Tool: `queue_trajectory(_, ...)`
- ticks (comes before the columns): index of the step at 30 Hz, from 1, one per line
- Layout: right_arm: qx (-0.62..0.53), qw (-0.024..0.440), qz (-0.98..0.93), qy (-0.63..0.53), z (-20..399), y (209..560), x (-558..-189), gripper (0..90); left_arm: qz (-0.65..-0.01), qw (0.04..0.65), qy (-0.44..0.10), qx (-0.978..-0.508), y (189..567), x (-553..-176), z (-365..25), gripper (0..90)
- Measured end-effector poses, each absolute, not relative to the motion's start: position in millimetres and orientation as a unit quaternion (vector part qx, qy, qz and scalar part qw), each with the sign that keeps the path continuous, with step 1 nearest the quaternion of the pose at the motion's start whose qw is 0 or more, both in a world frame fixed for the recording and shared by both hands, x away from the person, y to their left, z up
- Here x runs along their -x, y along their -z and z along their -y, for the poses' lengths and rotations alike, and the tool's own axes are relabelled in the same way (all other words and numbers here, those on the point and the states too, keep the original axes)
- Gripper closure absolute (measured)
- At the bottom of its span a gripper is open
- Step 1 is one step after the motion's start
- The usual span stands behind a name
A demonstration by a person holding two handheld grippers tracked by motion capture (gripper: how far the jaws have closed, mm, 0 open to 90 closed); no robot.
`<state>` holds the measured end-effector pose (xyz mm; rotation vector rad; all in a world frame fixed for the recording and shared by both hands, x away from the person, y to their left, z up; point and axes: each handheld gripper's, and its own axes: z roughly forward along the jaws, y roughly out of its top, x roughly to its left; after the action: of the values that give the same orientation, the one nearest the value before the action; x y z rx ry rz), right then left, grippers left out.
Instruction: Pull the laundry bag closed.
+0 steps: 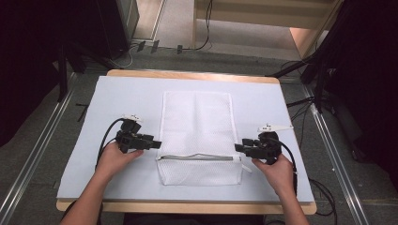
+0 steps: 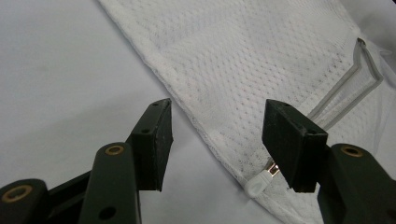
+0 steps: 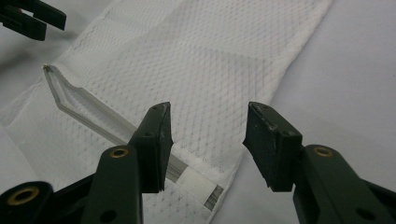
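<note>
— White cloth covers the table (image 1: 126, 98), and on it I see the mesh laundry bag (image 1: 197, 122) lying flat near the middle.

— Which way does it run?

— Its long axis goes from my near edge toward the far edge. The zipper (image 1: 197, 157) crosses the short way, close to the near end, partly undone, so its two grey tapes part in a narrow slit.

— And your grippers?

— I have the left gripper (image 1: 157, 144) just beside the bag's left edge at the zipper's end, jaws spread, nothing pinched. In the left gripper view the white zipper pull (image 2: 258, 185) lies between the jaws, partly hidden behind the right-hand one. The right gripper (image 1: 237, 147) sits at the bag's right edge, jaws also spread and empty, over the mesh corner.

— Anything unclear?

— I cannot tell whether the bag holds anything, and the zipper's right end (image 3: 198, 184) is partly covered by a jaw in the right gripper view.
</note>
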<state>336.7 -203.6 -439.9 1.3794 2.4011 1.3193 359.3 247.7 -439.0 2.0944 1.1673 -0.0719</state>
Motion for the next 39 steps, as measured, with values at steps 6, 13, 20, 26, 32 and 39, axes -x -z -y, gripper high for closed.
queue_trajectory(6, -0.45, 0.042, -0.784, -0.426, 205, 439, -336, 54.6, -0.457, 0.359, 0.027, -0.813, 439, -358, -248, 42.9)
queue_trajectory(13, -0.448, 0.044, -0.789, -0.418, 201, 437, -335, 63.1, -0.462, 0.362, 0.033, -0.809, 438, -357, -250, 45.8)
queue_trajectory(20, -0.442, 0.047, -0.792, -0.419, 199, 433, -333, 67.8, -0.461, 0.365, 0.037, -0.808, 437, -355, -252, 48.4)
queue_trajectory(26, -0.442, 0.04, -0.792, -0.42, 197, 432, -333, 73.7, -0.473, 0.366, 0.049, -0.8, 437, -355, -254, 53.6)
queue_trajectory(32, -0.434, 0.039, -0.796, -0.42, 192, 430, -330, 80.4, -0.475, 0.371, 0.056, -0.796, 432, -349, -256, 63.5)
queue_trajectory(39, -0.42, 0.034, -0.801, -0.424, 178, 427, -330, 85.7, -0.466, 0.384, 0.062, -0.795, 428, -339, -262, 78.9)
